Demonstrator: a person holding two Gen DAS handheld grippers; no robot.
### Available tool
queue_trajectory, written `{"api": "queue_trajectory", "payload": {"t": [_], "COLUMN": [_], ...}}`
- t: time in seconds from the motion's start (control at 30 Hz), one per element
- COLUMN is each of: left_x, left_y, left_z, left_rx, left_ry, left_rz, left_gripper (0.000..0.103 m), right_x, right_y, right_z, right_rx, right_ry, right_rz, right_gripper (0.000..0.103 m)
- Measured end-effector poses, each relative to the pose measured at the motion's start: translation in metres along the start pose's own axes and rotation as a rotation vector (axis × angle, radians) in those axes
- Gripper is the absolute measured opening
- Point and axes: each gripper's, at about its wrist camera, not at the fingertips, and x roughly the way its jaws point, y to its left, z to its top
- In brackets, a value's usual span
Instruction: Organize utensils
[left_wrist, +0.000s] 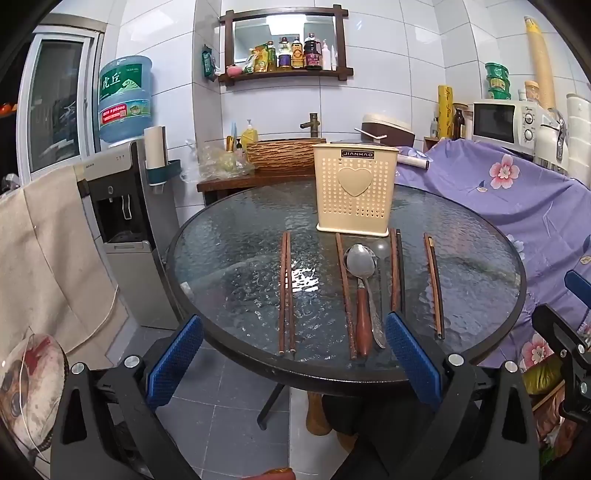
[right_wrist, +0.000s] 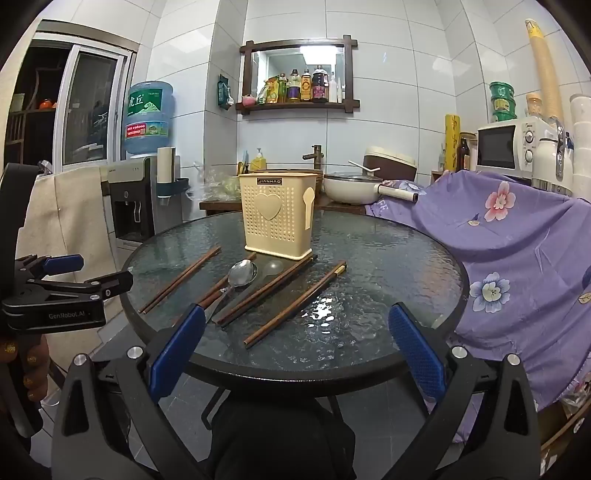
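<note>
A cream perforated utensil holder stands upright at the back of the round glass table. In front of it lie several pairs of brown chopsticks and a metal spoon with a wooden handle, all flat on the glass. My left gripper is open and empty, held before the table's near edge. My right gripper is open and empty at the near edge, to the right of the left gripper, which shows in its view.
A purple flowered cloth covers furniture right of the table. A water dispenser stands at left. A wooden counter with a sink basin and a white pot lies behind. A microwave sits at back right.
</note>
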Motion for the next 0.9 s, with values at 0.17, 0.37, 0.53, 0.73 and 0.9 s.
{"api": "queue_trajectory", "payload": {"t": [0.17,0.37,0.53,0.73,0.9], "left_x": [-0.0001,-0.0018,0.0009,-0.0006,-0.0010], "left_y": [-0.0006,-0.0004,-0.0047,-0.0026,0.0011], "left_z": [0.0001,0.0002,-0.0005,-0.0008,0.0000], "left_rx": [0.001,-0.002,0.006,-0.001,-0.011], "left_ry": [0.005,0.004,0.003,0.009,0.010], "left_rz": [-0.001,-0.002,0.007,-0.003,-0.014], "left_gripper": [0.097,0.097,0.097,0.097,0.097], "right_x": [-0.0003,0.0002,-0.0020,-0.0031,-0.0027], "right_y": [-0.0006,0.0003,-0.0020,-0.0029,-0.0034], "right_z": [0.0001,0.0009,-0.0014,-0.0018,-0.0001], "right_rx": [0.001,-0.004,0.000,0.000,0.001], "right_ry": [0.001,0.006,0.007,0.008,0.007], "right_rz": [0.001,-0.004,-0.005,-0.004,-0.003], "right_gripper": [0.098,0.098,0.098,0.098,0.098]}}
